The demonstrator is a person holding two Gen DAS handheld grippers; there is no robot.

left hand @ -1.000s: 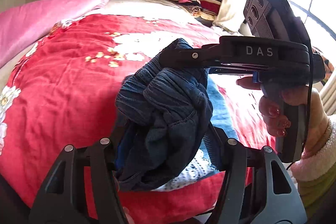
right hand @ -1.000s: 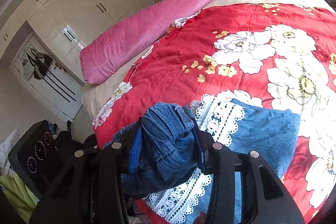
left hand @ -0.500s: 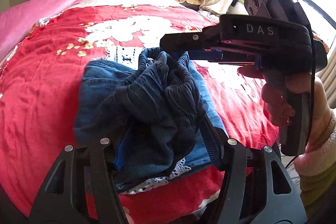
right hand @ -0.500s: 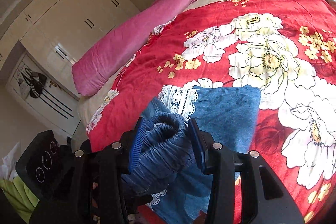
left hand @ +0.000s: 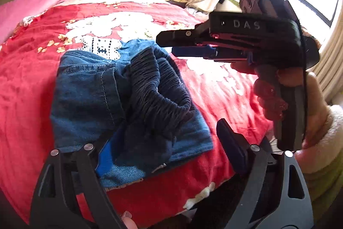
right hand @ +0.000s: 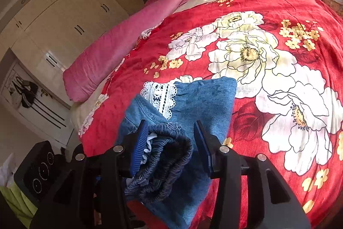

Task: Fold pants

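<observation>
The pants (left hand: 120,104) lay folded on the red flowered blanket (left hand: 27,78) near the bed's front edge, gathered waistband on top. The left tool (left hand: 167,147) had just been opening; its jaws stood wide, the right pad clear of the cloth. The right tool (right hand: 169,141) had also just been opening, the waistband between its jaws, right pad apart from it.

The right gripper (right hand: 169,143) at the bottom of the frame has just been opening, with the bunched waistband of the blue pants (right hand: 205,98) between its fingers, and the pants lie on the red flowery blanket (right hand: 278,14)
</observation>
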